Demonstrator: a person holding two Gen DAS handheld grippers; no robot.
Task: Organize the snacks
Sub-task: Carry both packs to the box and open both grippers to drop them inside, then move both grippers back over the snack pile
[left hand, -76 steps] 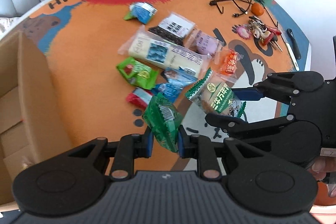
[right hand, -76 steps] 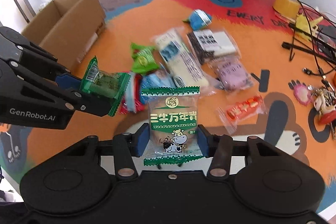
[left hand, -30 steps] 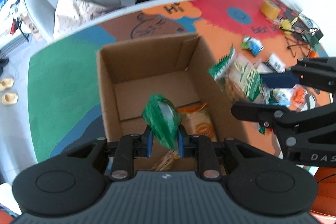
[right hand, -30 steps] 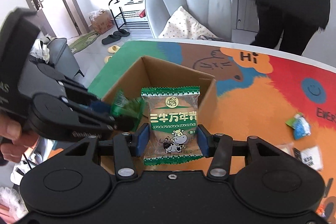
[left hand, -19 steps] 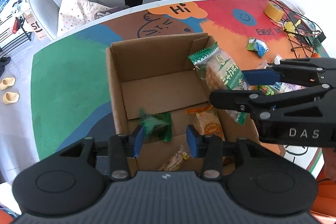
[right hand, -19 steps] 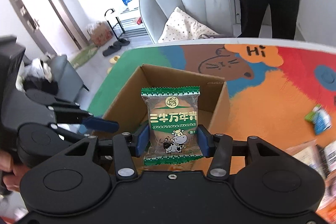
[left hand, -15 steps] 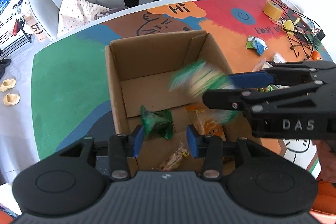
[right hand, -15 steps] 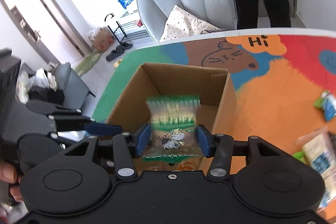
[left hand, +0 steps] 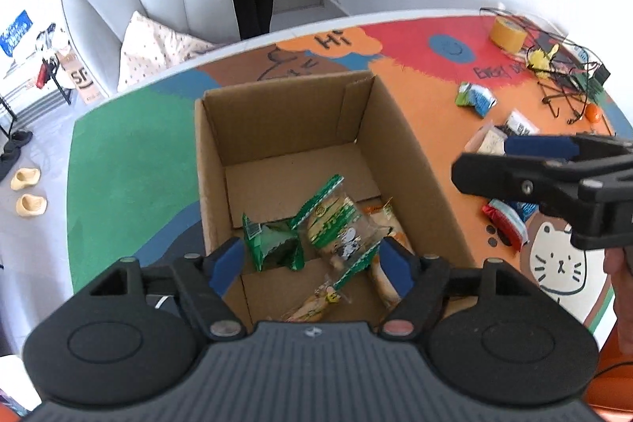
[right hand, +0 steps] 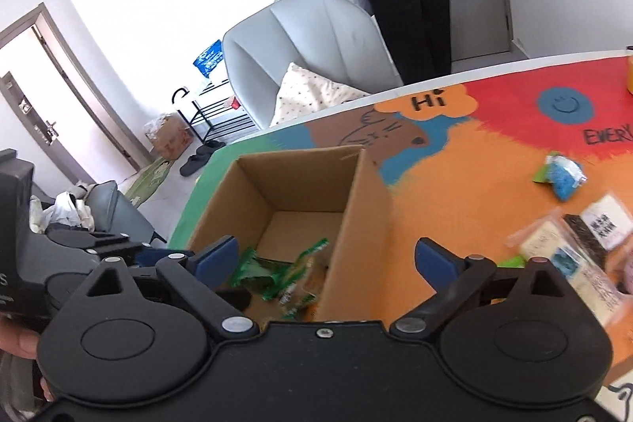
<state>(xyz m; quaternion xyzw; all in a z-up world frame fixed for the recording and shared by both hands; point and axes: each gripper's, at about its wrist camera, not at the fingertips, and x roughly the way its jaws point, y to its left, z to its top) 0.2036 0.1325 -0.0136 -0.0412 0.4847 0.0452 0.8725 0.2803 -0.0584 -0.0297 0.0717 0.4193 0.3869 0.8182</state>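
Both snack packets have left the fingers since a second ago and now lie in the cardboard box (left hand: 399, 129). From the left wrist, the left gripper (left hand: 308, 260) is opening, nothing pinched, above the dark green packet (left hand: 273, 244) and the cow-print biscuit packet (left hand: 336, 228) on the box floor; the right gripper (left hand: 514, 161) hangs beside the box. From the right wrist, its fingers (right hand: 433, 262) are spreading, empty, over the box's near wall on the painted bench (right hand: 474, 161).
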